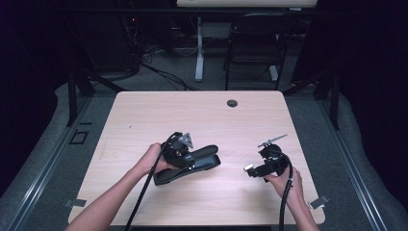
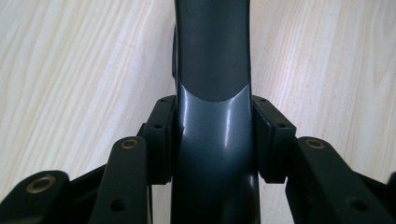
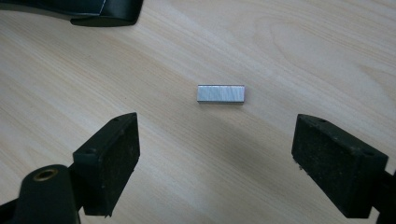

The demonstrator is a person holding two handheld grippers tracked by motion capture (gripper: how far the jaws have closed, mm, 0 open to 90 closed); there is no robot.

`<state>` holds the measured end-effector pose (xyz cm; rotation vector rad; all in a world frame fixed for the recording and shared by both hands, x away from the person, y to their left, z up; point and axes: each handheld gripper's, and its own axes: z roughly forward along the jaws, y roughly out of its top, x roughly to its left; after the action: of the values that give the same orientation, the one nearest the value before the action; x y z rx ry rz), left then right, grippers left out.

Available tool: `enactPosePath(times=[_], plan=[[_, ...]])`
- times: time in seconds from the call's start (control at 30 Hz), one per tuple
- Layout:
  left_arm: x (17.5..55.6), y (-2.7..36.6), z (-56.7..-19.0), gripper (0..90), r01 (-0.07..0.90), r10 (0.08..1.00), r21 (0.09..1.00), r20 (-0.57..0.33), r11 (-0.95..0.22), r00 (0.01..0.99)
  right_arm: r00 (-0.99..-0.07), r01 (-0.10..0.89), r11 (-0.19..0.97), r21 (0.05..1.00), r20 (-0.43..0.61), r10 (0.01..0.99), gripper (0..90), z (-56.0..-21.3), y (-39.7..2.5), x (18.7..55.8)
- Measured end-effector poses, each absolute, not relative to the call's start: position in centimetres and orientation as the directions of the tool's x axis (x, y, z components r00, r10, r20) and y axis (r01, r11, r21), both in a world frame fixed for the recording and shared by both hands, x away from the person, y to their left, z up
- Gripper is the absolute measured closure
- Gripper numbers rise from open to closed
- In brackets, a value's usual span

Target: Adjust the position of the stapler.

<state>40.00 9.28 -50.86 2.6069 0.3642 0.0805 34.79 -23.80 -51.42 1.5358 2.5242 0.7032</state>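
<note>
- Stapler (image 1: 190, 165) is lying slightly left of the table's middle in the high view, with the left gripper (image 1: 192, 155) clamping across its dark body; I judge the person is pinning it steady so the other hand can feed it.
- Right gripper (image 1: 250, 169) is hovering at about four o'clock from the stapler, pointing toward nine o'clock, and a small bright piece is glinting at its tip, too small to read from up here.
- Left gripper view is looking along the stapler (image 2: 215, 107), which is running toward twelve o'clock between the two pads (image 2: 161, 140); both are pressing its glossy sides, so the jaws are clenched on it.
- Right gripper view is showing a silver staple strip (image 3: 221, 93) lying flat on the wood, between and just ahead of wide-spread jaws, untouched; they look lined up to pinch it next. The stapler's tip (image 3: 100, 14) is sitting at eleven o'clock.
- Table (image 1: 144, 120) is pale wood-grain with a cable grommet (image 1: 232, 103) at twelve o'clock. Around it the room is staying dark, with a chair (image 1: 255, 43) and loose cables (image 1: 159, 67) on grey floor behind.
</note>
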Motion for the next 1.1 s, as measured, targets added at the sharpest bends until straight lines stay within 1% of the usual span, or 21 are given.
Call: enactPosePath(times=[0.13, 0.27, 0.3, 0.33, 0.37, 0.4, 0.43, 0.5, 0.53, 0.57, 0.6, 0.77, 0.9, 0.97, 1.1], plan=[[40.1, 8.8, -50.8, 56.7, 0.212, 0.24, 0.486, -0.006, -0.848, 0.971, -0.483, 0.818, 0.381, 0.432, 0.155, 0.862, 15.0, -51.5, -23.7, 34.8], [40.1, 9.0, -51.0, 56.4, 0.226, 0.254, 0.507, -0.014, -0.832, 0.967, -0.485, 0.817, 0.383, 0.431, 0.154, 0.861, 15.0, -51.5, -23.9, 34.8], [40.2, 9.1, -51.0, 56.1, 0.242, 0.268, 0.513, -0.024, -0.823, 0.963, -0.484, 0.817, 0.381, 0.432, 0.158, 0.86, 15.0, -51.5, -23.9, 34.8], [40.1, 9.2, -51.1, 55.8, 0.247, 0.275, 0.52, -0.025, -0.817, 0.961, -0.469, 0.821, 0.36, 0.444, 0.165, 0.868, 15.0, -51.6, -23.8, 34.7], [40.0, 9.3, -51.1, 55.5, 0.25, 0.279, 0.526, -0.024, -0.813, 0.96, -0.479, 0.818, 0.376, 0.435, 0.156, 0.864, 15.0, -51.5, -23.9, 34.7], [40.0, 9.4, -51.1, 53.7, 0.267, 0.294, 0.532, -0.035, -0.804, 0.955, -0.483, 0.815, 0.379, 0.438, 0.152, 0.862, 15.0, -51.5, -23.9, 34.7], [40.0, 9.6, -51.1, 48.7, 0.284, 0.309, 0.537, -0.045, -0.794, 0.95, -0.481, 0.814, 0.372, 0.445, 0.159, 0.862, 15.0, -51.5, -23.8, 34.7], [39.8, 10.0, -51.0, 45.2, 0.295, 0.325, 0.545, -0.043, -0.785, 0.945, -0.491, 0.809, 0.379, 0.449, 0.16, 0.856, 15.0, -51.5, -23.8, 34.7], [39.7, 10.2, -50.9, 40.8, 0.309, 0.337, 0.548, -0.051, -0.778, 0.94, -0.493, 0.809, 0.384, 0.445, 0.159, 0.855, 14.9, -51.5, -23.8, 34.7], [39.6, 10.5, -50.8, 38.3, 0.319, 0.347, 0.553, -0.057, -0.77, 0.936, -0.493, 0.808, 0.382, 0.448, 0.16, 0.855, 15.0, -51.5, -23.7, 34.7], [39.6, 10.8, -50.7, 37.9, 0.328, 0.357, 0.553, -0.058, -0.766, 0.932, -0.501, 0.806, 0.396, 0.44, 0.15, 0.852, 14.9, -51.4, -23.7, 34.7], [38.9, 12.5, -50.5, 25.3, 0.375, 0.407, 0.563, -0.075, -0.736, 0.91, -0.51, 0.796, 0.395, 0.458, 0.157, 0.846, 14.9, -51.4, -23.4, 34.7], [38.4, 13.9, -50.7, 23.1, 0.391, 0.423, 0.563, -0.08, -0.728, 0.902, -0.546, 0.774, 0.426, 0.468, 0.152, 0.824, 14.6, -51.2, -23.1, 34.6], [38.1, 14.5, -50.8, 19.4, 0.399, 0.425, 0.556, -0.089, -0.729, 0.901, -0.573, 0.754, 0.445, 0.484, 0.152, 0.805, 14.6, -51.1, -22.7, 34.6], [37.5, 15.4, -51.1, 16.6, 0.413, 0.436, 0.545, -0.093, -0.73, 0.895, -0.626, 0.711, 0.49, 0.504, 0.137, 0.768, 13.7, -50.9, -21.7, 34.7]])
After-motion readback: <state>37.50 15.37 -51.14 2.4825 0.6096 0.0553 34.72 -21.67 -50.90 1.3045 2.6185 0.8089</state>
